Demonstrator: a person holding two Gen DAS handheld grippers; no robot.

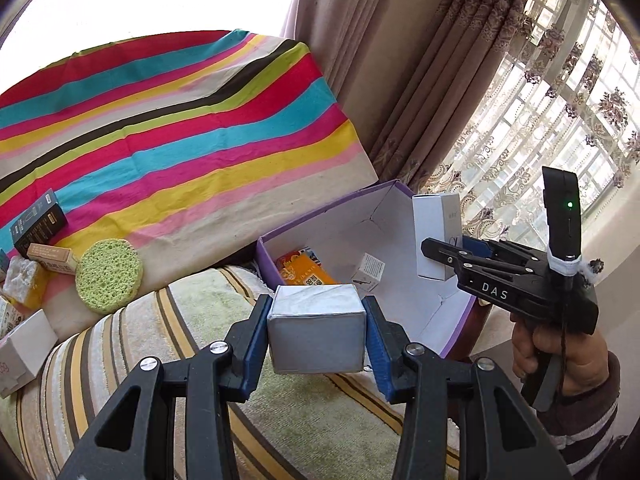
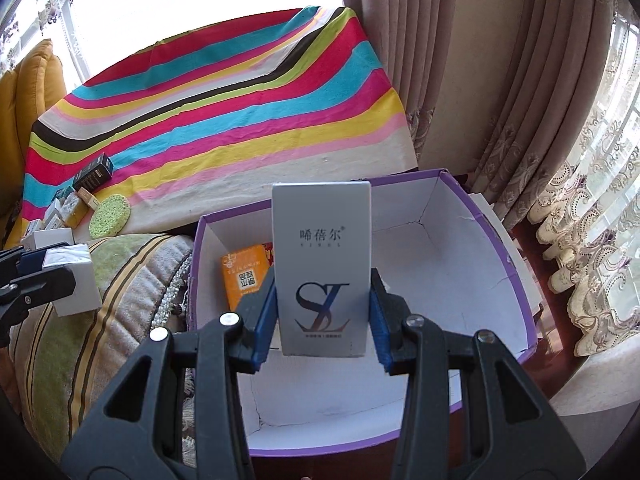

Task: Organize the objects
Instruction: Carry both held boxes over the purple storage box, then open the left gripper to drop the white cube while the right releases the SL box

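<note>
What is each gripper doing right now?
Left gripper: closed on a small white box.
Right gripper: closed on a tall white box.

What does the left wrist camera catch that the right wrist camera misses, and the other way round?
Only the left wrist view shows the person's hand on the right gripper, and a small white carton inside the purple box. Only the right wrist view shows the SL print on the tall white box and a yellow cushion. Both show the striped cloth, green sponge, orange packet and silver box in the left gripper.
</note>
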